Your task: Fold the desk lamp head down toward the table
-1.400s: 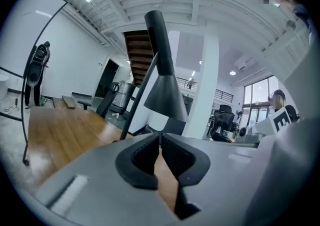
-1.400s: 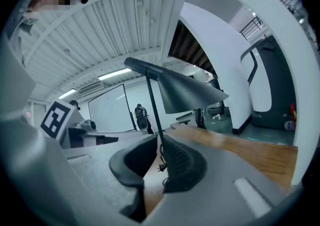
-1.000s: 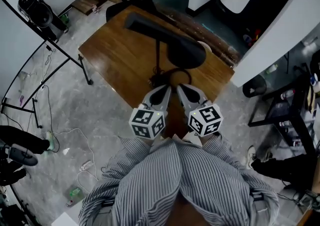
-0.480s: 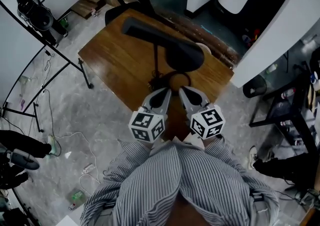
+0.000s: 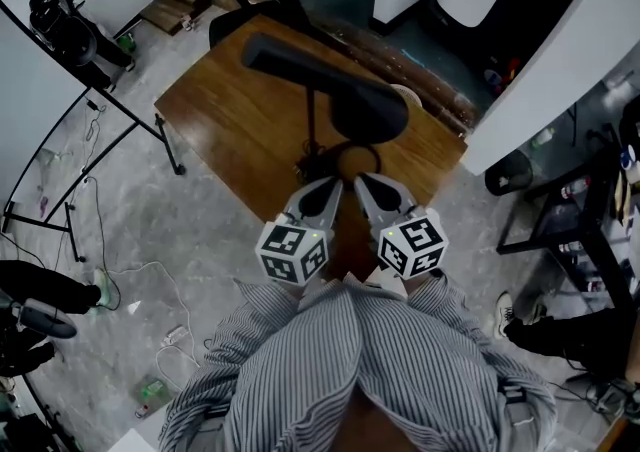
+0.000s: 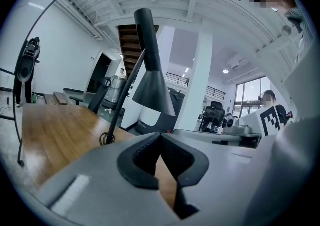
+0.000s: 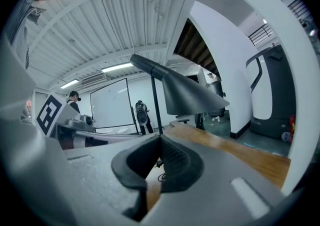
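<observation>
Head view shows one desk lamp (image 5: 340,90) upright on one wooden table (image 5: 228,130). Two grippers sit near its base: the left gripper (image 5: 329,183) and the right gripper (image 5: 362,181), each with jaws pressed together on nothing.

At lower centre of the head view, the left hand-held gripper (image 5: 330,183) and right hand-held gripper (image 5: 363,181) sit side by side, nearly level, jaws closed together and empty.

Workshop studio, tripod stand (image 5: 172,145), concrete floor (image 5: 220,240)

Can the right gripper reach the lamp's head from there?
Probably yes. The lamp head is raised just beyond the right gripper, and only a coiled cord lies on the table between them. The gripper's jaws are shut and empty.
</observation>
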A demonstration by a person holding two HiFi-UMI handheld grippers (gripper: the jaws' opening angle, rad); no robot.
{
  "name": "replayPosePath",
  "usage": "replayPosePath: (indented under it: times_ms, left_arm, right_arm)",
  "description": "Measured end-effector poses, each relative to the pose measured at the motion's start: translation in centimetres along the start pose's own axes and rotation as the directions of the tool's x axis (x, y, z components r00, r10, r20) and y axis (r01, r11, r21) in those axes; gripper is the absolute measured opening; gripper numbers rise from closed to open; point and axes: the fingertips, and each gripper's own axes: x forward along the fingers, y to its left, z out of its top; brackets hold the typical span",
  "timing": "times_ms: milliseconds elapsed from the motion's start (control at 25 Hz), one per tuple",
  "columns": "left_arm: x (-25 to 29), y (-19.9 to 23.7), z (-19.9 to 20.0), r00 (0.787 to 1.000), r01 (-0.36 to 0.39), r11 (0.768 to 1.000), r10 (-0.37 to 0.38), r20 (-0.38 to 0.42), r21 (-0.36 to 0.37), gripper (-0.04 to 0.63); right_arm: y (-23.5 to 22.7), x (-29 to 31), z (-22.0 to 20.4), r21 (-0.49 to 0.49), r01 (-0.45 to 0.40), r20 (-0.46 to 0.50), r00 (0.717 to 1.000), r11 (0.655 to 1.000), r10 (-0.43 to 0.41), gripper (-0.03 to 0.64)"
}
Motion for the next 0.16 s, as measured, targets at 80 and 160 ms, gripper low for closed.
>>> replayPosePath:
  times_ms: [80, 160]
  left_arm:
    - [0.05, 0.05, -0.06, 1.000, 0.000, 1.000, 0.000, -0.002, -0.005, 0.003]
    - [0.09, 0.11, -0.06, 1.000, -0.001, 1.000, 0.001, -0.003, -0.007, 0.003]
  right_arm:
    - [-0.16, -0.01, -0.17, 0.007, 0.001, -0.006, 1.000, 1.000, -0.001, 0.001]
    - [-0.36, -0.07, -0.24, 0.016, 0.003, -0.009, 1.000, 1.000, -0.003, 0.002]
